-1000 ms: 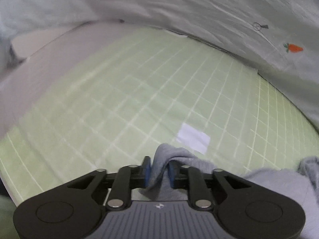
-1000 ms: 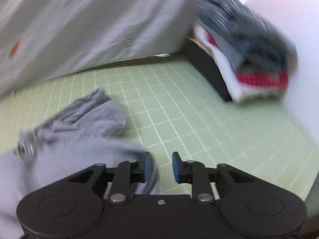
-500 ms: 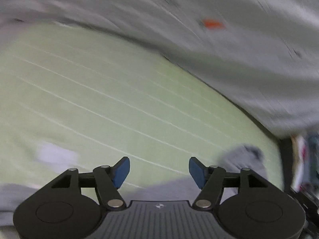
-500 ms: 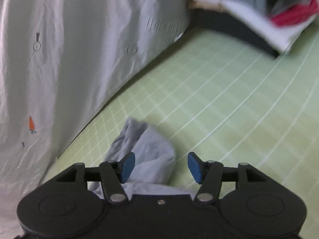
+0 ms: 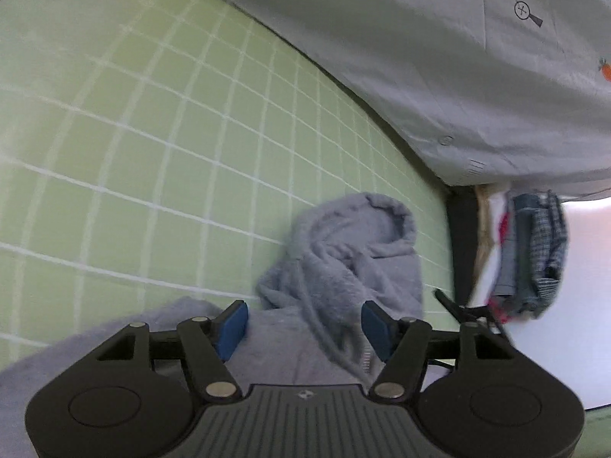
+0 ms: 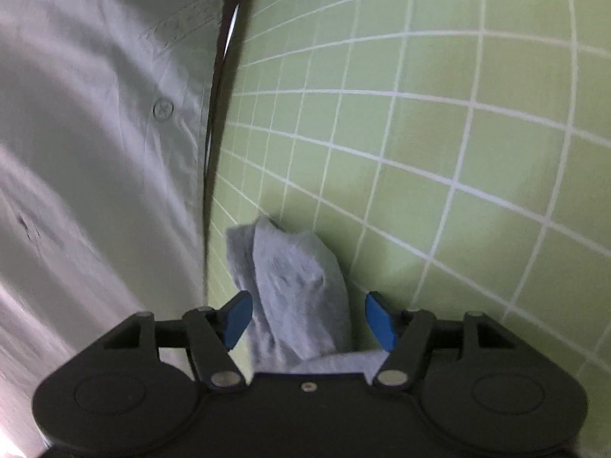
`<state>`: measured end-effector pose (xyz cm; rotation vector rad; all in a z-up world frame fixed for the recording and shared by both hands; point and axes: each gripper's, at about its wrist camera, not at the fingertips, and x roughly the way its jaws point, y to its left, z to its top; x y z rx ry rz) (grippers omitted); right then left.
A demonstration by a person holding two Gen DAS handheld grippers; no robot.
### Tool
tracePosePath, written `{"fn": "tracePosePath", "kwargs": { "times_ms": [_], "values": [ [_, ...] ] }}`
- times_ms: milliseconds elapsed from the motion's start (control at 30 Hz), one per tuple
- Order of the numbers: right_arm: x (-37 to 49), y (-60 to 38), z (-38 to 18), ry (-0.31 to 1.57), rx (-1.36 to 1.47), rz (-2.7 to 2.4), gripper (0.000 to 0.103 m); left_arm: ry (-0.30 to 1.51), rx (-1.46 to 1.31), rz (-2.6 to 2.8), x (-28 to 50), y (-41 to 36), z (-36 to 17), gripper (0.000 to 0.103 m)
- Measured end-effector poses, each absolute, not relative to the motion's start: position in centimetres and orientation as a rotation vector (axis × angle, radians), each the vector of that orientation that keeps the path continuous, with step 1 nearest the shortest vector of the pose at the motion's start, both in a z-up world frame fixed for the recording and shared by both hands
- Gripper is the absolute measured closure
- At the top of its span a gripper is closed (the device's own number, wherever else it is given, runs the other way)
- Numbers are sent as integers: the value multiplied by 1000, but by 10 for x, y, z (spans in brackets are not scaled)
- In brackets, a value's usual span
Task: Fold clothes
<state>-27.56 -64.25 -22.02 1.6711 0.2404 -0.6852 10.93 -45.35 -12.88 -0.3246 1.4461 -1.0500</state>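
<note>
Two claws are up on my feeds. My left gripper (image 5: 303, 324) has just spread its blue pads (image 5: 233, 324) and grips nothing; the grey fleece garment (image 5: 343, 259) lies crumpled on the green grid mat (image 5: 152, 152) ahead of and beneath it, loose between the fingers. Further right I see a stack of folded clothes (image 5: 530, 252). My right gripper (image 6: 307, 320) has likewise just been widening, released, a grey sleeve end (image 6: 294, 286) resting untouched between its pads, a pale sheet (image 6: 95, 133) at its left.
</note>
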Motion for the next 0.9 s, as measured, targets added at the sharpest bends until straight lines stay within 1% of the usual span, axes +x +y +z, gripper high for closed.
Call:
{"fn": "tracePosePath", "kwargs": {
  "times_ms": [67,100,133,167,200,233,267,300,333,367,433,467,567,700,767,867,900],
  "values": [
    [-274,-643,-225,218,1685,-667,36,1465,-360,-1047,112,-458,-133,41],
    [-272,-643,-225,215,1683,-660,37,1464,-360,-1046,111,-460,-134,47],
    [-271,-643,-226,215,1679,-654,40,1458,-351,-1044,109,-460,-134,52],
    [-267,-643,-226,229,1664,-655,44,1451,-341,-1042,108,-461,-134,70],
    [-264,-643,-227,243,1647,-660,57,1443,-333,-1037,108,-462,-135,87],
    [-261,-644,-226,262,1620,-677,70,1438,-338,-1027,108,-460,-135,87],
    [-258,-643,-224,273,1588,-696,76,1434,-353,-1014,109,-457,-137,87],
    [-256,-642,-221,285,1550,-713,87,1429,-376,-1005,109,-453,-138,89],
    [-254,-640,-215,303,1492,-723,93,1421,-407,-999,111,-449,-137,89],
    [-252,-638,-207,322,1433,-732,95,1407,-431,-989,112,-445,-135,90],
    [-245,-636,-187,362,1307,-731,97,1345,-470,-974,118,-439,-124,93],
    [-238,-637,-175,364,1249,-723,97,1302,-508,-966,125,-435,-116,103],
    [-215,-647,-135,316,1105,-688,98,1160,-625,-939,156,-422,-88,103],
    [-164,-670,-86,249,962,-610,98,1011,-622,-940,202,-417,-51,103],
    [-140,-680,-65,196,917,-565,98,1002,-527,-937,215,-423,-44,103],
    [-137,-690,-42,8,919,-509,98,1028,-412,-944,213,-430,-51,103],
    [-141,-693,-37,-68,920,-506,98,1045,-393,-941,209,-431,-58,95]
  ]
}}
